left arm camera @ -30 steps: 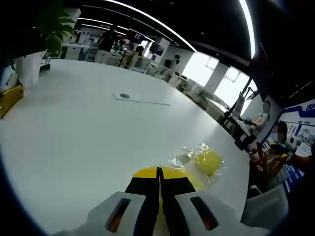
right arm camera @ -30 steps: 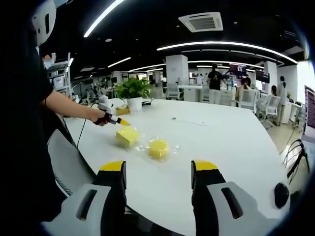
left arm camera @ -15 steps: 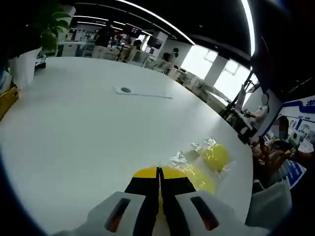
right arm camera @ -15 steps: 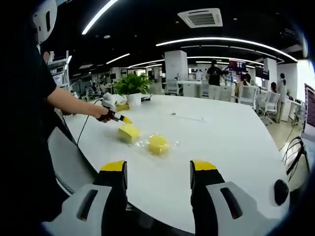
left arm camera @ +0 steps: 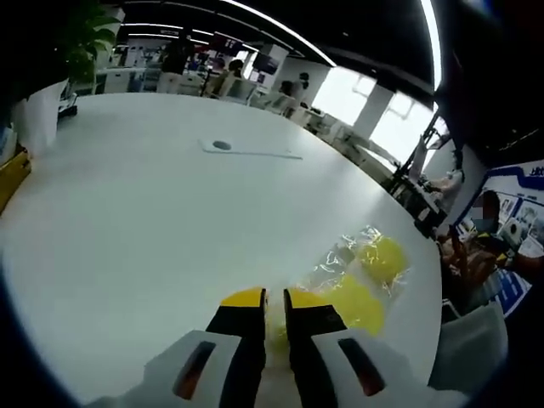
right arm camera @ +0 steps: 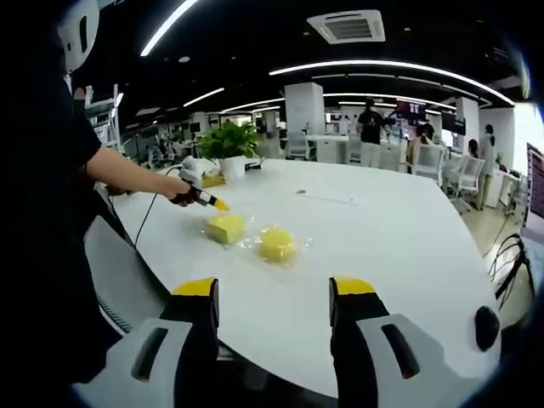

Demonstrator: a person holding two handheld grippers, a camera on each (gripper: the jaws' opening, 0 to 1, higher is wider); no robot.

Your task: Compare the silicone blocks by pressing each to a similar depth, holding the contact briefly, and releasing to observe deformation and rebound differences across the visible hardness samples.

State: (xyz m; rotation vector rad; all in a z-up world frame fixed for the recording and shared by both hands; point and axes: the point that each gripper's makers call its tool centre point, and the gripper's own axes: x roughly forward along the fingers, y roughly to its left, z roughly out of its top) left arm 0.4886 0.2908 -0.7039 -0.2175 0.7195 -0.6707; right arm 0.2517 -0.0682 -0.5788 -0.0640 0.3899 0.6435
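While the left gripper (left arm camera: pixel 274 297) hangs just above the nearer silicone block (left arm camera: pixel 344 299), its fingers parted by a narrow slit and holding nothing, the right gripper (right arm camera: pixel 274 293) waits well back over the desk edge with its fingers spread wide and empty. In the right gripper view the square block (right arm camera: pixel 226 227) sits at about ten o'clock from the round block (right arm camera: pixel 277 244), the two close together, each in a crinkled clear wrapper (left arm camera: pixel 340 255), with the left gripper's yellow tip beside the square one. The main risk, as I judge it, is the wrapper: slippery film on a smooth white desk (left arm camera: pixel 144 221) could let a block skate sideways under an off-centre push, so the depth reached would not match between samples. The slit between the fingers could also straddle or pinch film, and lifting away might then drag the block and spoil the rebound reading. Both blocks lie near the desk edge on the person's side, so a shove could carry one off. The desk is large, white and glossy; a potted plant (right arm camera: pixel 229 144) stands at its far end, with an open office, ceiling light strips and distant people beyond.
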